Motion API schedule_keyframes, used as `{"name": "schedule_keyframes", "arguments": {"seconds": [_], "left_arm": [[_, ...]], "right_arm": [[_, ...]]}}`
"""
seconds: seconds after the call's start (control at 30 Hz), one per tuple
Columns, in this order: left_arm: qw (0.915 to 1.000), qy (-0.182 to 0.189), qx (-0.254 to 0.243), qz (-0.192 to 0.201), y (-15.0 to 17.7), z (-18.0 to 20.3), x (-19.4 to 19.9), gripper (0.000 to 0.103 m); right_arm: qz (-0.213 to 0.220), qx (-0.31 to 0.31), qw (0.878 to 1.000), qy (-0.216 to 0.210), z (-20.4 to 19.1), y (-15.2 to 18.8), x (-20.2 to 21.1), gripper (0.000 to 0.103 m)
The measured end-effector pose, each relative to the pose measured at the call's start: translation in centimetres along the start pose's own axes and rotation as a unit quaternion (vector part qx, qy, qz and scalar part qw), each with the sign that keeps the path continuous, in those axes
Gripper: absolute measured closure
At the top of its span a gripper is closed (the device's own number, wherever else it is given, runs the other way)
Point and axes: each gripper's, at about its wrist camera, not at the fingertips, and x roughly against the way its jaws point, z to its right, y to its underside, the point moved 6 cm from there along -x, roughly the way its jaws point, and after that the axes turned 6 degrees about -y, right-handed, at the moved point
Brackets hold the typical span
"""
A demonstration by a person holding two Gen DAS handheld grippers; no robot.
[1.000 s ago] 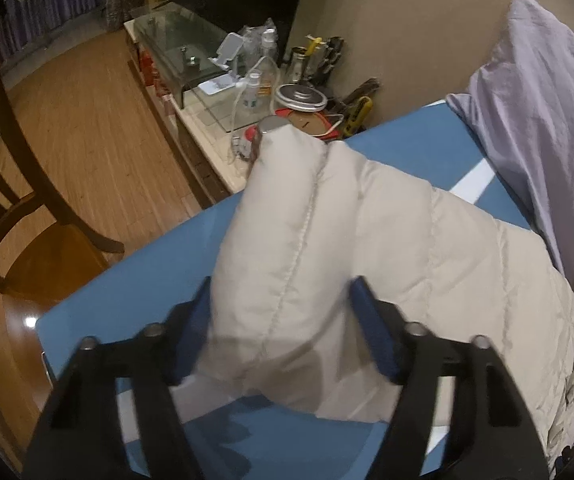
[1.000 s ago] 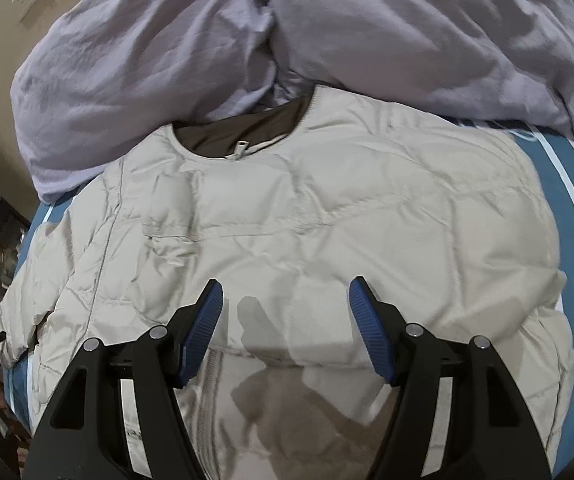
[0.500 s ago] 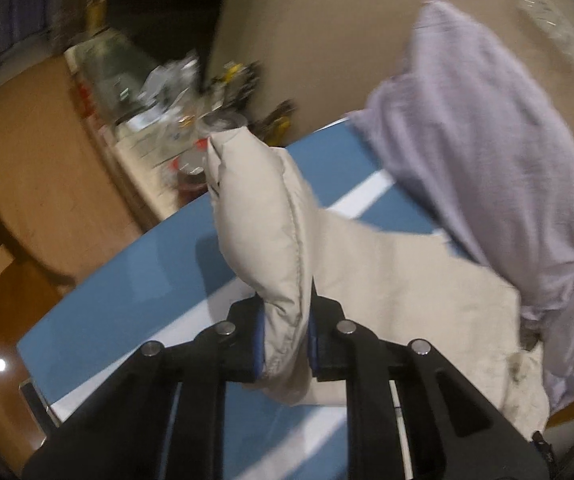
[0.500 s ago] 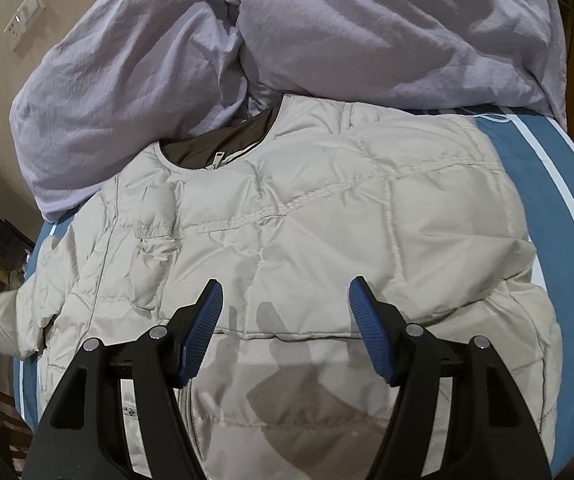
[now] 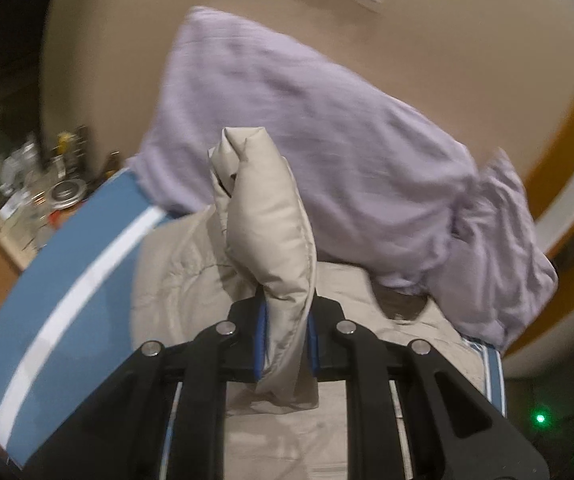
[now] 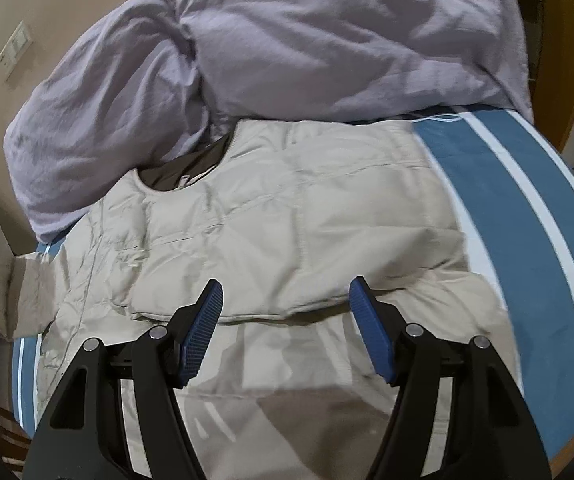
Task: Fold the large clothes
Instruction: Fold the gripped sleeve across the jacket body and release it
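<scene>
On the bed (image 6: 527,184), a sleeve is lifted for the fold

A second ago the left claw (image 5: 286,344) stood open around the beige jacket's (image 6: 287,216) sleeve (image 5: 267,216); it has since clamped it and raised it off the left side. Spread flat before the lilac duvet (image 6: 287,40), the jacket awaits the fold inward; the right claw (image 6: 285,312) hovers open, empty.

The jacket (image 6: 271,216) lies on the bed (image 6: 527,200), before the duvet (image 6: 287,40).
</scene>
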Motion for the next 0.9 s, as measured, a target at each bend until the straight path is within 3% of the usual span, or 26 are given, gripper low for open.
{"name": "schedule_keyframes", "arguments": {"seconds": [0.23,0.4,0.73,0.9], "left_arm": [[0.9958,0.053,-0.073,-0.010,1.5,8.7,-0.6,0.087],[0.9904,0.073,-0.109,-0.042,3.9,13.5,-2.8,0.087],[0.9744,0.047,-0.165,-0.145,12.4,17.3,-9.9,0.083],[0.9679,0.040,-0.175,-0.176,15.3,17.8,-11.5,0.069]], "right_arm": [[0.012,-0.032,0.999,0.014,3.3,0.2,1.1,0.036],[0.015,-0.047,0.999,0.021,4.9,0.5,1.5,0.036],[0.016,-0.064,0.997,0.037,7.6,1.4,2.2,0.036],[0.017,-0.070,0.996,0.044,8.7,1.7,2.5,0.036]]}}
